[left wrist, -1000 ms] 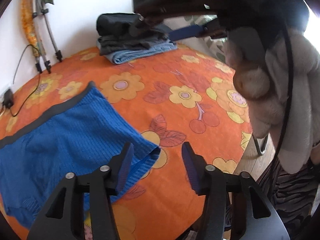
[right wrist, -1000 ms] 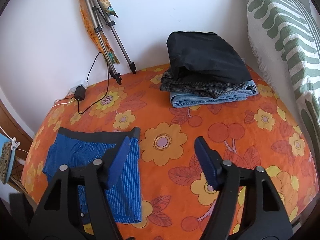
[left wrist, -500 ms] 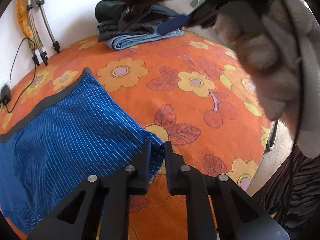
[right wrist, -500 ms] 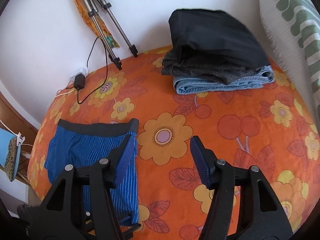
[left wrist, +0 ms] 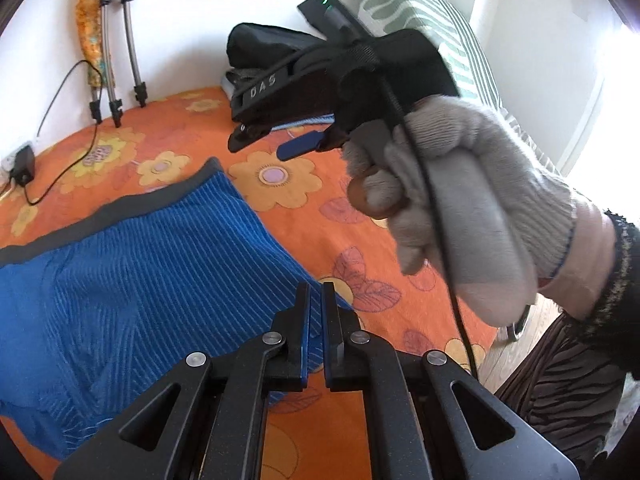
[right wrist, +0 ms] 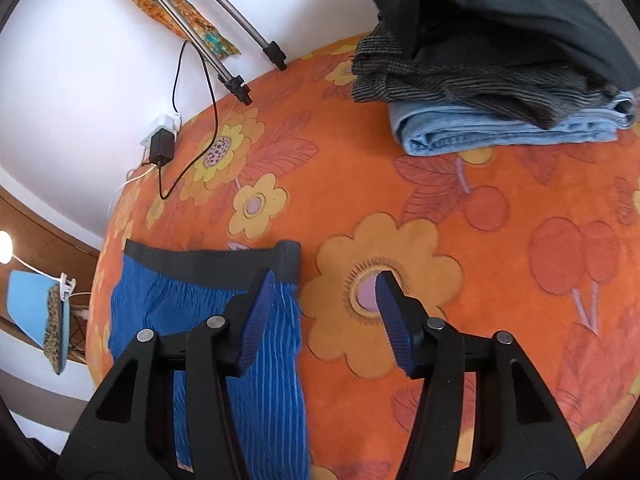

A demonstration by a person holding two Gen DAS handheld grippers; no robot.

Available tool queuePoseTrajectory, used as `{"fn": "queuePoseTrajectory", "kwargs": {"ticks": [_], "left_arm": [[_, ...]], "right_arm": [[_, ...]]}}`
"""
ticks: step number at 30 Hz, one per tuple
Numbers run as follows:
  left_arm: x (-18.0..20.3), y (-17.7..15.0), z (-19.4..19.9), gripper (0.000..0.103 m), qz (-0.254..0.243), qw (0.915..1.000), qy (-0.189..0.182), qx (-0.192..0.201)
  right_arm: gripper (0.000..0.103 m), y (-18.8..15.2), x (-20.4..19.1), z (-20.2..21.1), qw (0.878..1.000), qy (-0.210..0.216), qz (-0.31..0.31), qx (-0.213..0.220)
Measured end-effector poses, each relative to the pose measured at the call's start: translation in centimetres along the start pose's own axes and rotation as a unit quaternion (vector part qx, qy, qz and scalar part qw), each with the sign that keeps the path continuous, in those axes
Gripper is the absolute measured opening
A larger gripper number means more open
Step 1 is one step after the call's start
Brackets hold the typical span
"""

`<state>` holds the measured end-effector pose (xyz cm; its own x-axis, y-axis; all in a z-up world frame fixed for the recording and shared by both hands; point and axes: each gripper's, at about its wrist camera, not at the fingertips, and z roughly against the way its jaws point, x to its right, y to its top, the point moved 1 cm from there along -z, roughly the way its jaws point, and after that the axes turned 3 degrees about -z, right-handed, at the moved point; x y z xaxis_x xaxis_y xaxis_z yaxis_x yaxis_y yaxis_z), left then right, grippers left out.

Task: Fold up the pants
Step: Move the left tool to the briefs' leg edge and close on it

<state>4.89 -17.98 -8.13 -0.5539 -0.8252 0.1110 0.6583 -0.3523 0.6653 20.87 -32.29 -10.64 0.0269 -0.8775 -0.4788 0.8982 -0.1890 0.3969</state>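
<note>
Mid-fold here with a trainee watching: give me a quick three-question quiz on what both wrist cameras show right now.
1. True or false: the left gripper is shut on the hem corner of the blue striped shorts with the dark waistband.
2. Which garment lies at the bottom of the folded stack by the wall? A) black B) grey striped C) light blue denim
3. Fill in: the right gripper, jaws open and just closing further, straddles the shorts' edge just below the ____ corner.

Key: 1 true; 2 C; 3 waistband
</note>
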Motion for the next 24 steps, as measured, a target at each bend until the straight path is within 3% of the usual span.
{"fn": "queuePoseTrajectory", "kwargs": {"ticks": [6,7,10,12,14,24], "left_arm": [[0.7,-0.4,-0.7,0.004,-0.016,0.9998,-0.008,-0.013],[0.8,-0.4,-0.9,0.007,-0.018,0.9997,-0.008,-0.015],[1.1,-0.4,-1.7,0.029,-0.016,0.9995,-0.012,-0.024],[1.4,-0.4,-2.0,0.030,-0.023,0.9993,-0.009,-0.028],[1.7,-0.5,-2.4,0.043,-0.031,0.9989,0.002,-0.034],[2.6,-1.2,-4.1,0.044,-0.063,0.9958,0.047,-0.046]], "right_arm": [[0.056,0.5,-0.1,-0.8,1.000,-0.007,0.003,-0.007],[0.056,0.5,0.0,-0.7,1.000,-0.010,0.005,-0.005],[0.056,0.6,0.4,-0.6,1.000,-0.009,0.002,-0.006],[0.056,0.7,0.7,-0.8,1.000,-0.001,0.000,-0.013],[0.056,0.8,0.6,-1.2,1.000,0.005,0.006,-0.020],[0.056,1.3,-0.2,-2.9,0.999,0.010,0.023,-0.033]]}}
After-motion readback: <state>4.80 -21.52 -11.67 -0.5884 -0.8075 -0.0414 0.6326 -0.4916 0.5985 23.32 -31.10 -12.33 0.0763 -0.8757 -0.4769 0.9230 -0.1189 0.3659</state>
